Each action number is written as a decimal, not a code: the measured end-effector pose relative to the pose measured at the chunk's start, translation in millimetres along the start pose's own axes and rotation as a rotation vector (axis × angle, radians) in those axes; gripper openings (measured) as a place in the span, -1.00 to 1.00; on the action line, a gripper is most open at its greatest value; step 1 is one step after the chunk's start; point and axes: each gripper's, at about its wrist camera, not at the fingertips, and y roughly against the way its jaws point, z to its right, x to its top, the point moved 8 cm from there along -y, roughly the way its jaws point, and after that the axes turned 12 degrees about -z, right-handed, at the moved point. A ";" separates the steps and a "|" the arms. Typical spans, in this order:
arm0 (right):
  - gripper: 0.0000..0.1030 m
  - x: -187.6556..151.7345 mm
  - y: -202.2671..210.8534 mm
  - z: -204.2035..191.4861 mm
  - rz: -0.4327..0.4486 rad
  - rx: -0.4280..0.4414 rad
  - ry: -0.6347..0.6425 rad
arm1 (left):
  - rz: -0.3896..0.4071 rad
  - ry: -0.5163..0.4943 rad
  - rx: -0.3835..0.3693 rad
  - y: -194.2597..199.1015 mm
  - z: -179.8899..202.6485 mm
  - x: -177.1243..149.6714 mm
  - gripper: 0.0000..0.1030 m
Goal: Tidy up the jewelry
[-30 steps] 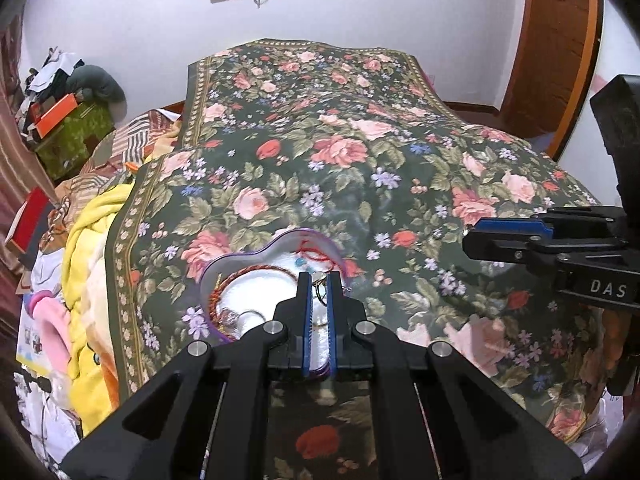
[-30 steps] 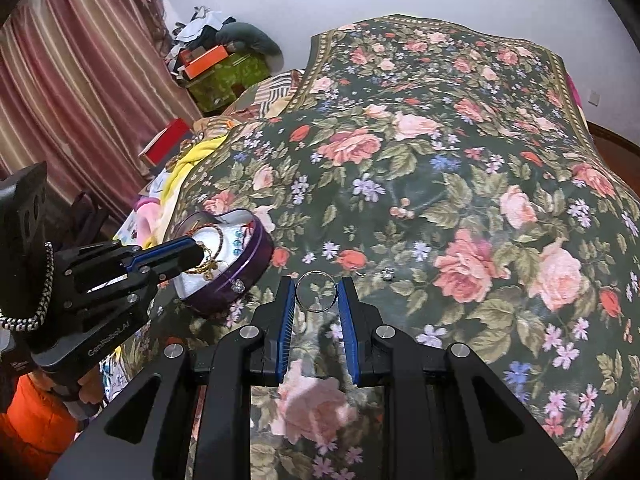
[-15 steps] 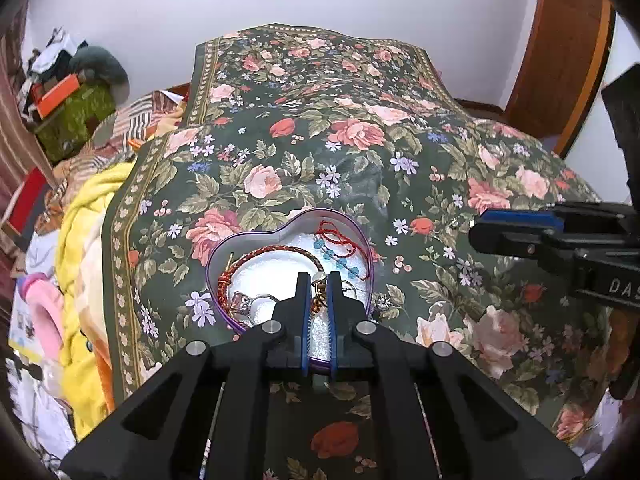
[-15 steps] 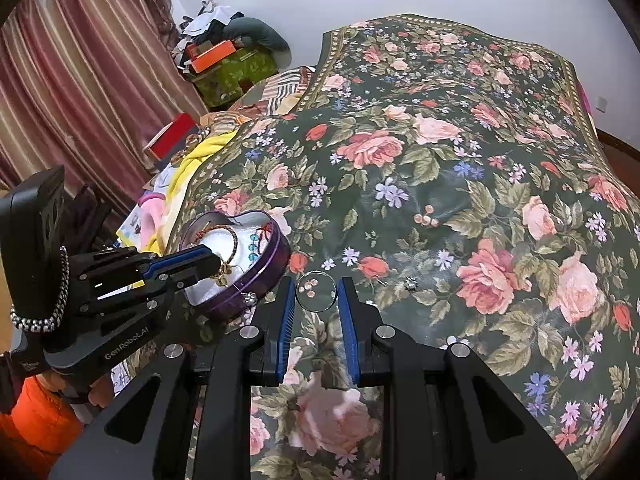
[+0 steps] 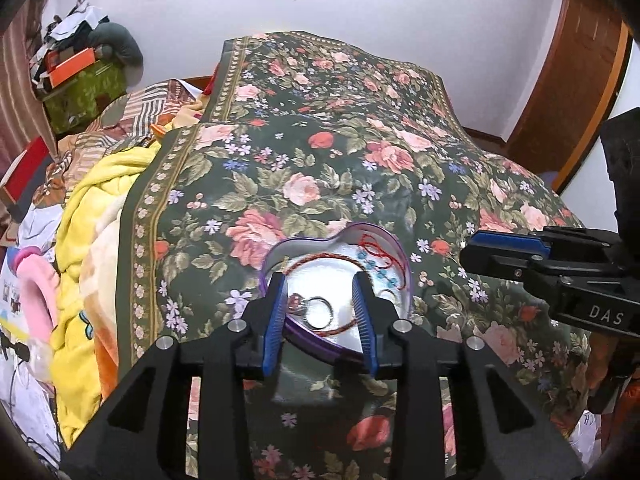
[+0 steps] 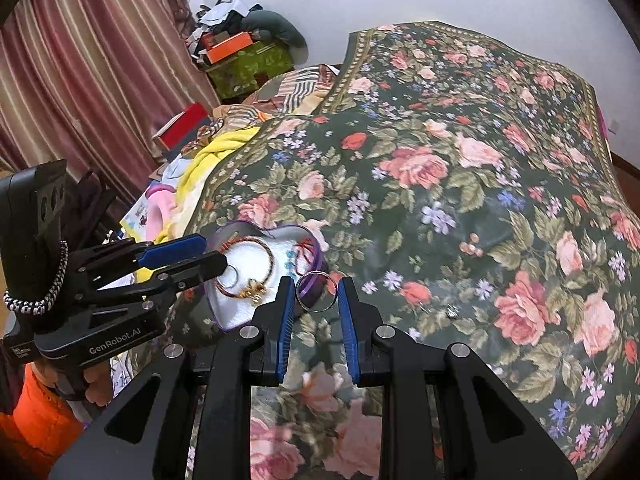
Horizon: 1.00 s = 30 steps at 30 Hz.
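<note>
The right tool (image 6: pixel 314 292) is clamped on a thin silver ring (image 6: pixel 316 291), held just beside the purple heart-shaped box (image 6: pixel 316 254) on the bed (image 6: pixel 460 208). Released before it is over the box, the ring would likely drop onto the busy flowered cover and be hard to find. The left tool (image 5: pixel 320 304) is opening over the box with nothing gripped, and could nudge it.

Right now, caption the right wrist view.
Right hand-held gripper holding a silver ring beside the heart-shaped jewelry box.
</note>
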 end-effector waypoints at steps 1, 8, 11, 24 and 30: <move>-0.61 1.3 -0.5 -2.5 0.000 0.000 0.005 | 0.000 0.006 -0.010 0.5 -1.7 -0.1 -0.37; -0.61 9.8 -10.0 -17.8 -0.010 0.007 0.034 | 0.023 0.015 -0.019 10.5 -9.4 -1.7 -0.37; -0.61 13.5 -15.1 -24.5 -0.016 0.012 0.049 | 0.033 0.021 0.000 15.3 -15.6 -2.8 -0.37; -0.61 29.0 -35.9 -46.5 -0.041 0.031 0.094 | 0.038 0.062 0.036 19.4 -38.0 -5.0 -0.36; -0.45 26.5 -32.6 -38.8 -0.047 0.029 0.067 | 0.036 0.059 0.031 18.8 -37.7 -4.3 -0.36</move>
